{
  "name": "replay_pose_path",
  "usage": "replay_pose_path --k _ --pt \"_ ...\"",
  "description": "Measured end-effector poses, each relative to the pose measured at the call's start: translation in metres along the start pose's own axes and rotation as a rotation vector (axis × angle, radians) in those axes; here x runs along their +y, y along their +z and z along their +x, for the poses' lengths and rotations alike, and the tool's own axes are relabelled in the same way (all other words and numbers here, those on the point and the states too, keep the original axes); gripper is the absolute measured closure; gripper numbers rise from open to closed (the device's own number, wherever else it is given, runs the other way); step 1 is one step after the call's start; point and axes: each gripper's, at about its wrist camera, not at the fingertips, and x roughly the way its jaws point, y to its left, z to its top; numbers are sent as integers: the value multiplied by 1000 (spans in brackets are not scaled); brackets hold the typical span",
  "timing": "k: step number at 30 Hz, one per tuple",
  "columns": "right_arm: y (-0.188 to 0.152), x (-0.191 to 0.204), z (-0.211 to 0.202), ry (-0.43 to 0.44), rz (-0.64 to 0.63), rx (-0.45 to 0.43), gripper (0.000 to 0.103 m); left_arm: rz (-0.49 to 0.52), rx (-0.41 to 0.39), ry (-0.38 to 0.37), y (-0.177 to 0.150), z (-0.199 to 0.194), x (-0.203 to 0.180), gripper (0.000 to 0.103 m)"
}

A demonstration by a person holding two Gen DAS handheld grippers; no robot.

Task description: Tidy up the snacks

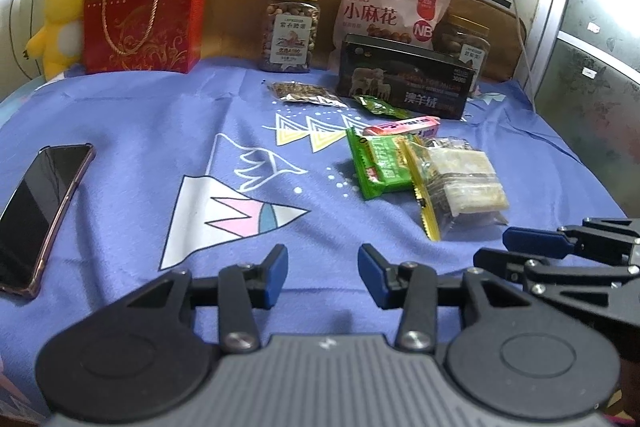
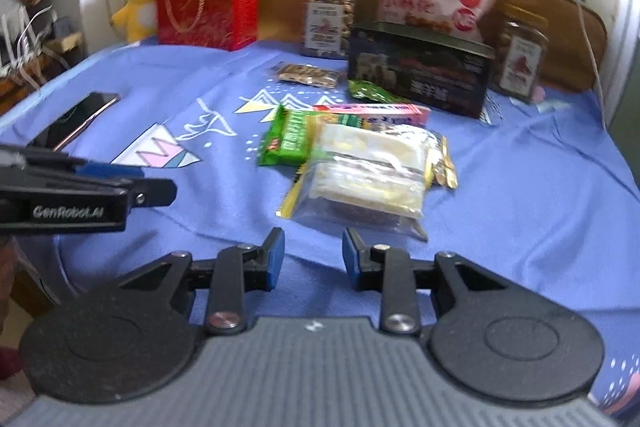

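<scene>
Left wrist view: left gripper [image 1: 322, 273] partly open over the blue cloth [image 1: 160, 131], nothing between the blue pads. Right gripper [image 1: 520, 249] just to the right, side-on, also empty. Ahead and to the right of the left gripper, a small heap of snacks: clear bag of pale biscuits [image 1: 460, 183] nearest, green packet [image 1: 378, 165] touching its left edge, pink packet [image 1: 404, 126] behind both. Further ahead, a small bag of nuts [image 1: 306, 94] and a crumpled green wrapper [image 1: 380, 106], then a dark box [image 1: 408, 83], closed, contents hidden. Behind it a pink bag of twists [image 1: 390, 13], leaning, and two clear jars, one [image 1: 291, 31] straight ahead and one [image 1: 466, 41] half hidden to the right, both capped and full of nuts. Far left ahead, a red gift bag [image 1: 146, 17], inside not visible, plush toy on top. Phone [image 1: 38, 215] well off to the left. Right wrist view, somewhat blurred: right gripper [image 2: 313, 255] partly open, holding nothing, biscuit bag [image 2: 368, 175] just ahead and slightly right, green packet [image 2: 292, 139] beyond on the left, touching it. Left gripper [image 2: 120, 183] at the left edge. Likely step: between picks, heap gathered, loose packets still apart. Next move probably calls for reaching forward past the heap to the nut bag or wrapper, jaws wider, low approach to pinch a flat, slippery packet off soft cloth.
</scene>
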Motion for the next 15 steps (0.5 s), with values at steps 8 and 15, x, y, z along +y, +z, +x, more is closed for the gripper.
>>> replay_pose_path --k 8,15 --pt "3 9 5 15 -60 3 69 -24 14 23 -2 1 8 62" --pt "4 21 9 79 -104 27 69 -32 25 32 -1 2 12 62"
